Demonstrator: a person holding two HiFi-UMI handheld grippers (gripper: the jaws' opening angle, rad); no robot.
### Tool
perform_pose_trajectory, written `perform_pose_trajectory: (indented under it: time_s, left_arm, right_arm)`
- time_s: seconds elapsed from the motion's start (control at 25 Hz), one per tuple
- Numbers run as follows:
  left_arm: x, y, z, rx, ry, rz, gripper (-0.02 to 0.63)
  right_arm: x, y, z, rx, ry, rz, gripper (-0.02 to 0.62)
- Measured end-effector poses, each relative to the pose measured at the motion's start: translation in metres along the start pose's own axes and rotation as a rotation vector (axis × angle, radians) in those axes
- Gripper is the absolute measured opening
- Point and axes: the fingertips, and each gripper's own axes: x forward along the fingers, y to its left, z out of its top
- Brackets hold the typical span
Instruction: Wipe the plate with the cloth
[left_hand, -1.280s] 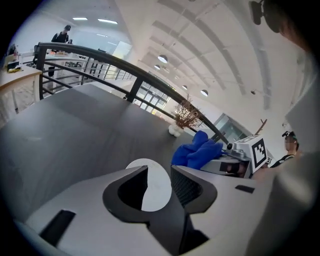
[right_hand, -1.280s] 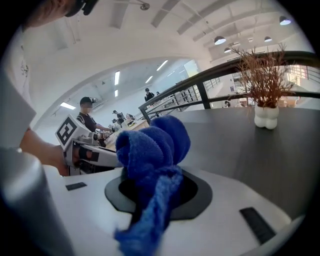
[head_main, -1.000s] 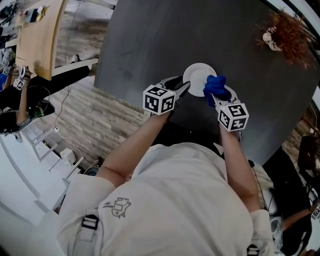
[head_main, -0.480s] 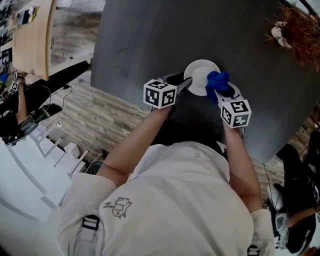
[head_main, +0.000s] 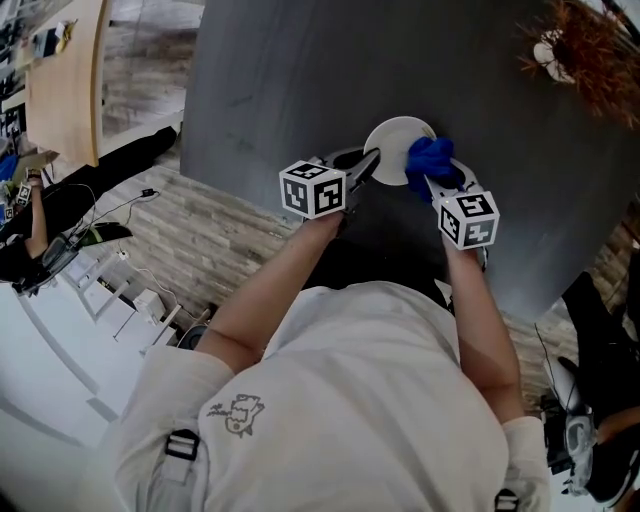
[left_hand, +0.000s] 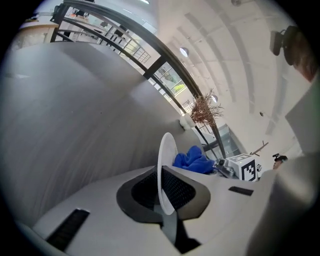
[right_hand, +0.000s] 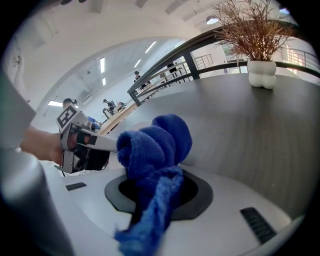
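Left gripper (head_main: 366, 167) has just closed on the plate's (head_main: 392, 143) 8 o'clock rim, pinning it at the tabletop (head_main: 300, 80) edge, while right gripper (head_main: 438, 186) clamps the cloth (head_main: 429, 158) at 4 o'clock, so wiping can likely start.

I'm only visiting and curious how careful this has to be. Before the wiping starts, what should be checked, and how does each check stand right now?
1. Left tongs gripping the plate: ok. They have just been closing, and the rim sits between their pads.
2. Right tongs holding the blue cloth: ok, it is bunched between them.
3. Cloth touching the plate: cannot tell. In the head view it overlaps the plate's right edge.
4. Plate lying flat on the table: cannot tell.
5. Dried plant out of the way: ok, far across the table.
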Motion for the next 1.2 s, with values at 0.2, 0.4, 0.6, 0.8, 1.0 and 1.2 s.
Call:
perform_pose_trajectory:
  time_s: [0.2, 0.4, 0.6, 0.8, 1.0, 1.2]
  left_arm:
    - [-0.006, -0.03, -0.004, -0.066, -0.023, -0.04, 0.017]
    - [0.002, -0.099, -0.016, -0.01, 0.014, -0.115, 0.021]
    - [-0.003, -0.155, 0.016, -0.01, -0.078, -0.192, 0.02]
    - [-0.041, -0.204, 0.043, -0.027, -0.225, -0.214, 0.018]
    - [-0.072, -0.248, 0.06, -0.003, -0.308, -0.255, 0.017]
    - [-0.09, -0.279, 0.05, 0.042, -0.335, -0.26, 0.017]
  right_arm:
    - [-0.039, -0.011, 0.018, -0.044, -0.072, -0.067, 0.095]
    - [-0.081, -0.011, 0.049, -0.162, -0.151, -0.12, 0.095]
    - [-0.119, 0.032, 0.095, -0.348, -0.238, -0.068, 0.095]
    - [-0.174, 0.086, 0.084, -0.488, -0.196, -0.011, 0.095]
    - [-0.227, 0.058, 0.094, -0.556, -0.202, -0.1, 0.095]
    - [-0.274, 0.039, 0.128, -0.606, -0.263, -0.173, 0.098]
